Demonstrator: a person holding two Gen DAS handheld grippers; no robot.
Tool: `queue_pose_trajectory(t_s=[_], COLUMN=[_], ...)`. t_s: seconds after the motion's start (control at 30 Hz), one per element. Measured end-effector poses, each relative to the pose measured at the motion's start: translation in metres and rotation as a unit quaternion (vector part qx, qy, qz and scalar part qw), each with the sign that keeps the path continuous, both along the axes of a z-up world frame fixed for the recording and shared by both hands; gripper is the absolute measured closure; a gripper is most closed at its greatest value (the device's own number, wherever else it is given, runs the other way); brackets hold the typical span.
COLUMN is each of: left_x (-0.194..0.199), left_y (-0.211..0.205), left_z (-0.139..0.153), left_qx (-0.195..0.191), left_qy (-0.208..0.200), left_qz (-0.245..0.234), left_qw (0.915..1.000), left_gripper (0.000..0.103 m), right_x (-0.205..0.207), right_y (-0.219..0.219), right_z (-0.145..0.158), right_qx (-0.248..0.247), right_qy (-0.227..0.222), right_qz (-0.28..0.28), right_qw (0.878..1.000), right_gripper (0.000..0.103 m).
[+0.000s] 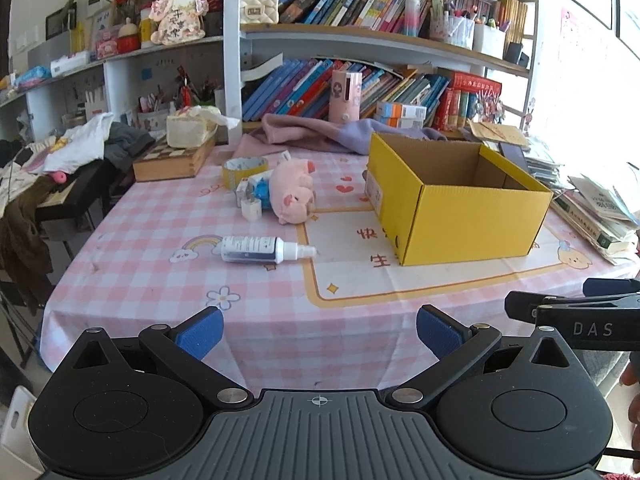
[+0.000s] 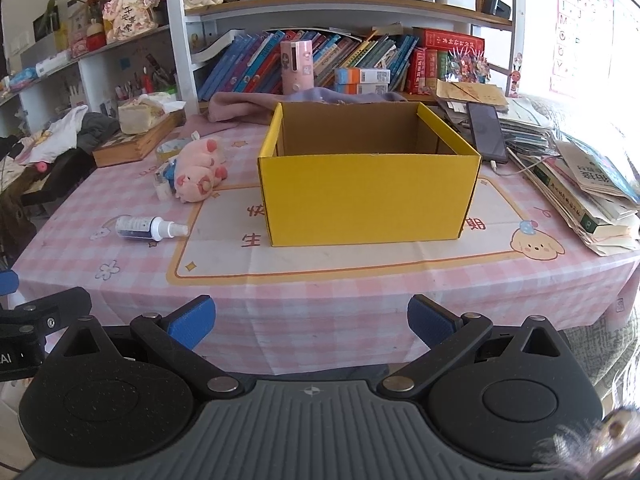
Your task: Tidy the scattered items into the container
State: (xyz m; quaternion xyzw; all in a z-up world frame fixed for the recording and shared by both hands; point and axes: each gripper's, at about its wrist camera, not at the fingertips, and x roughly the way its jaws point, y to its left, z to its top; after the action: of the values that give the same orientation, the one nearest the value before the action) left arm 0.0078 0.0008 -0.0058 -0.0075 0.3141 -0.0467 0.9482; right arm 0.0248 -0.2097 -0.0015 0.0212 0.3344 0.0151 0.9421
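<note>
An open yellow cardboard box [image 1: 472, 216] [image 2: 368, 196] stands on the pink checked tablecloth; what I see of its inside is bare. Left of it lie a pink plush pig [image 1: 292, 192] [image 2: 198, 176], a white spray bottle [image 1: 264, 250] [image 2: 150, 228] on its side, a roll of tape [image 1: 245, 170] [image 2: 172, 148] and small white-and-blue packets [image 1: 252, 196] [image 2: 164, 182]. My left gripper [image 1: 318, 332] is open and empty, held off the table's front edge. My right gripper [image 2: 312, 322] is open and empty, also off the front edge, facing the box.
A wooden box with a tissue pack [image 1: 176, 156] sits at the back left. Pink and purple cloth [image 1: 320, 130] lies behind the items. A phone [image 2: 486, 132] and stacked books and papers [image 2: 592, 196] crowd the right side. Bookshelves stand behind.
</note>
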Motion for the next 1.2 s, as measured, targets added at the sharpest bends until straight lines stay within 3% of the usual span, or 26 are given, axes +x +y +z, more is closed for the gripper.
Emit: queue_pose_trajectory(t_s=[1.2], left_x=[-0.006], left_y=[0.004], left_z=[-0.006], left_qx=[0.015], left_qy=[0.028], left_qz=[0.02], left_qw=[0.9993], left_gripper=[0.0], right_x=[-0.005], right_y=[0.007], right_z=[-0.005], right_qx=[0.002], right_qy=[0.014], right_qz=[0.014], right_qw=[1.0], right_gripper=[0.002])
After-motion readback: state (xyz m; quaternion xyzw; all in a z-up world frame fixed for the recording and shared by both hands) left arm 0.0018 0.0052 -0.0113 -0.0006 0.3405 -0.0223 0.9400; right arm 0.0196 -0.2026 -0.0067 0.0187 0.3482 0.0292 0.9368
